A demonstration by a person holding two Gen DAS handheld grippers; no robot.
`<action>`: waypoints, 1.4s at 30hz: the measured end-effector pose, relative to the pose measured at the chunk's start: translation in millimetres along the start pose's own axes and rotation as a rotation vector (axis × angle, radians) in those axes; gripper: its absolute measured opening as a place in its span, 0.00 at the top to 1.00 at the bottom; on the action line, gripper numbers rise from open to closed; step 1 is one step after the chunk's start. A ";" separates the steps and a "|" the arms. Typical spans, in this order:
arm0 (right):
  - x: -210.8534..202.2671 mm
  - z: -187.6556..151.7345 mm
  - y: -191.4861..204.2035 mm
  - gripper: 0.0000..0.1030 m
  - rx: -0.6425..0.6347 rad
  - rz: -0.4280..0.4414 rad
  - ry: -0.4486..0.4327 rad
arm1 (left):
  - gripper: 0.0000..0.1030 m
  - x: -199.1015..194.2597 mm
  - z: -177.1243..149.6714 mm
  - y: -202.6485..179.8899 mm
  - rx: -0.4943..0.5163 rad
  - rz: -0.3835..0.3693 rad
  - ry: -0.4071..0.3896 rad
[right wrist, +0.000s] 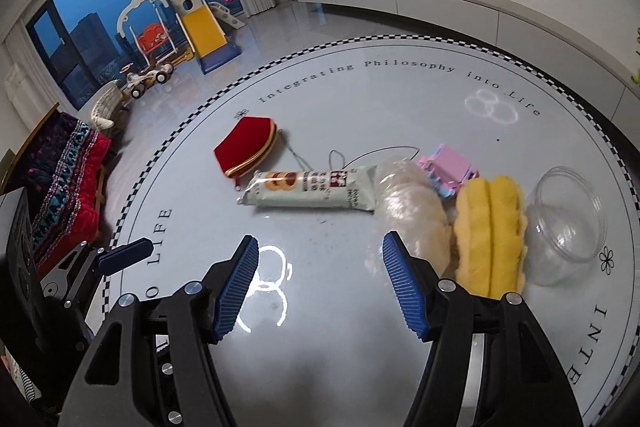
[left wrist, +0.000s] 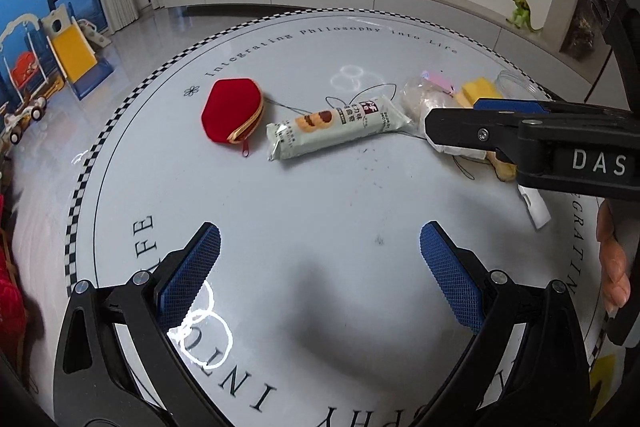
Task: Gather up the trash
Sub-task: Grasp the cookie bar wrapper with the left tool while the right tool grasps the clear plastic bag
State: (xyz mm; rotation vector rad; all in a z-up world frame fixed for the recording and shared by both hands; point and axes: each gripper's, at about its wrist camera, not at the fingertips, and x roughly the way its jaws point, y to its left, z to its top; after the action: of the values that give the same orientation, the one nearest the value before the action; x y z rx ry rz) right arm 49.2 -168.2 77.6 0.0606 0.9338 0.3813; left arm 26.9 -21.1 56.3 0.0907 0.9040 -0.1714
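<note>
A pale green biscuit wrapper [left wrist: 338,129] [right wrist: 312,189] lies in the middle of the round table [left wrist: 320,211]. A crumpled clear plastic bag [right wrist: 412,211] [left wrist: 420,99] lies to its right. An empty clear plastic cup [right wrist: 568,227] lies on its side at the far right. My left gripper [left wrist: 320,259] is open and empty above the near part of the table. My right gripper [right wrist: 320,287] is open and empty, its right finger just in front of the plastic bag; it also shows from the side in the left wrist view [left wrist: 532,139].
A red zip pouch [left wrist: 232,115] [right wrist: 248,147] lies left of the wrapper. A yellow plush item [right wrist: 490,235] and a pink toy [right wrist: 448,171] lie beside the bag. A white paper scrap [left wrist: 534,205] lies under the right gripper. A red blanket [right wrist: 68,179] sits off the table's left edge.
</note>
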 end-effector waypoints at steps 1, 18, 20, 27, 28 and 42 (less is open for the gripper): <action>3.8 4.2 -4.8 0.36 0.001 -0.015 0.003 | 0.06 3.4 4.0 -0.9 0.005 -0.004 0.002; 62.5 24.1 -36.1 0.65 -0.036 -0.215 0.058 | 0.06 64.9 52.2 -5.9 0.142 -0.058 0.074; 52.2 28.4 -42.8 0.65 0.008 -0.157 0.018 | 0.06 69.2 58.1 -5.7 0.158 -0.056 0.075; 26.4 37.7 -52.7 0.65 0.114 -0.054 -0.068 | 0.06 98.4 74.0 -9.3 0.217 -0.035 0.122; 24.3 38.3 -50.8 0.65 0.111 -0.058 -0.077 | 0.06 102.6 75.0 -8.6 0.217 -0.035 0.128; 26.6 39.1 -49.8 0.64 0.135 -0.040 -0.083 | 0.59 101.6 65.4 -11.0 0.169 -0.030 0.138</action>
State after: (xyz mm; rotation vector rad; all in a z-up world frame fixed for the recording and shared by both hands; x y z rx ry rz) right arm 109.0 -201.0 69.8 0.1796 0.8766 0.2761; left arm 137.0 -52.9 16.4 0.2481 1.0280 -0.2718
